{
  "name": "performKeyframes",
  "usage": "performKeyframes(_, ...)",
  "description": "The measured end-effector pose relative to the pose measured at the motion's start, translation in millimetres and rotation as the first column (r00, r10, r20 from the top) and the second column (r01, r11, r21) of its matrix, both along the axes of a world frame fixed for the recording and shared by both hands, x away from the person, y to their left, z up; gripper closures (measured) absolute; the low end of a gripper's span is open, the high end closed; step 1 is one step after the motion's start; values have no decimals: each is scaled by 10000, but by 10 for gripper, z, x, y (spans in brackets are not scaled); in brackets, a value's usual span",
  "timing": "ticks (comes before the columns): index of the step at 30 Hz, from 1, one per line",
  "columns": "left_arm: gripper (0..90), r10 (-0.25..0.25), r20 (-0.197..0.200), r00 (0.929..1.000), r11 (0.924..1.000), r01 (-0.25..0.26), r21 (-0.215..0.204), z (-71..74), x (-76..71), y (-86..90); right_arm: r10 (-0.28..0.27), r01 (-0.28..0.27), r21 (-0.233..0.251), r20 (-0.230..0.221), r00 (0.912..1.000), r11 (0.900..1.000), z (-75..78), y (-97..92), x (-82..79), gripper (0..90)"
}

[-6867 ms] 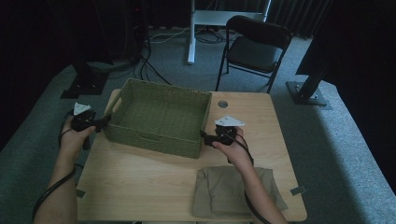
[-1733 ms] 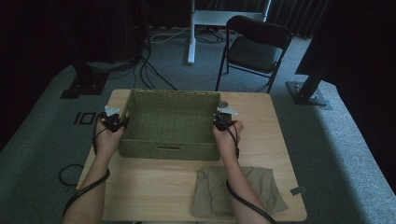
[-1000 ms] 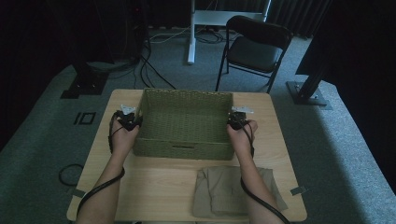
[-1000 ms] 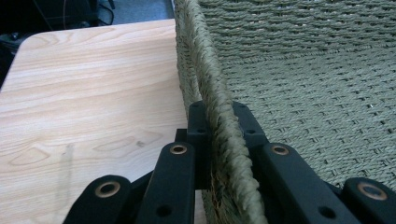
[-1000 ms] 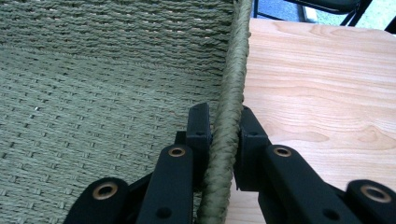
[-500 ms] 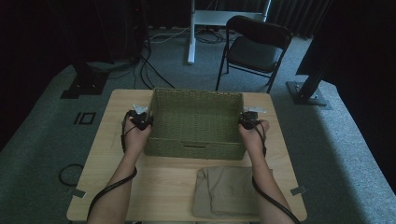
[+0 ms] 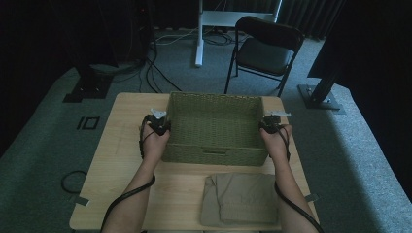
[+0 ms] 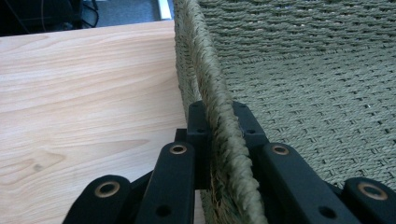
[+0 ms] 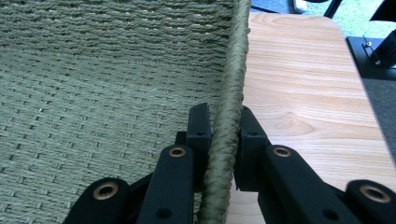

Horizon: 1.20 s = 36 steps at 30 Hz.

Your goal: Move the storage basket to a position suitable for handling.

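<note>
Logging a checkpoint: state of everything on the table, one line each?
Green woven rectangular basket: upright, empty, on the table, gripped at both short walls.
Left tool: shut on the basket's left rim.
Right tool: shut on the basket's right rim.
Folded khaki cloth: flat at the table's near edge, apart from the basket.
Light wooden table: bears basket and cloth.

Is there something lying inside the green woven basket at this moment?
No, in the high view the basket shows only its own bare woven floor, and the folded cloth lies outside it on the table.
</note>
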<state>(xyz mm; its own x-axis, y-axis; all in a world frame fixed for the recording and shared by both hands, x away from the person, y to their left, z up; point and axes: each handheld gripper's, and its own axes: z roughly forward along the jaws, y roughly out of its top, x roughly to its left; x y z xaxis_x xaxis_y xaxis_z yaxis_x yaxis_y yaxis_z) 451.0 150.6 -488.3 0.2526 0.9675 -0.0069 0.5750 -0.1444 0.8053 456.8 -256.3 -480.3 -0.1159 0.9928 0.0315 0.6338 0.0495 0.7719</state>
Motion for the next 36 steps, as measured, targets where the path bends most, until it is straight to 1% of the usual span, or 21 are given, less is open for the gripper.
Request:
performKeyframes(10,814,-54,16,10000,10000,54,-40,-3,0,-281,-80,79,-35,-140,9999,10000,8,-265,-10,795)
performKeyframes(14,815,-99,-37,9999,9999,99,17,1,0,-378,-79,78,-82,-151,9999,9999,8,-376,-26,794)
performKeyframes(16,815,-98,-86,9999,9999,98,43,6,-3,-433,-129,130,56,-148,9998,9999,5,-432,-34,794)
performKeyframes(19,815,-104,-173,9998,9999,105,102,14,-12,-511,-122,122,-11,-124,9998,9999,5,-508,-43,795)
performKeyframes(23,816,-111,-349,9993,9999,113,50,31,-21,-585,-98,96,-139,-133,9999,9999,7,-589,-56,795)
performKeyframes(28,816,-139,-319,9994,9998,142,99,29,-35,-642,-43,42,-141,-125,9999,9999,6,-654,-63,795)
performKeyframes(36,816,-26,-330,9995,9999,31,157,29,-113,-758,80,-82,-150,-112,9999,9999,4,-762,-75,792)
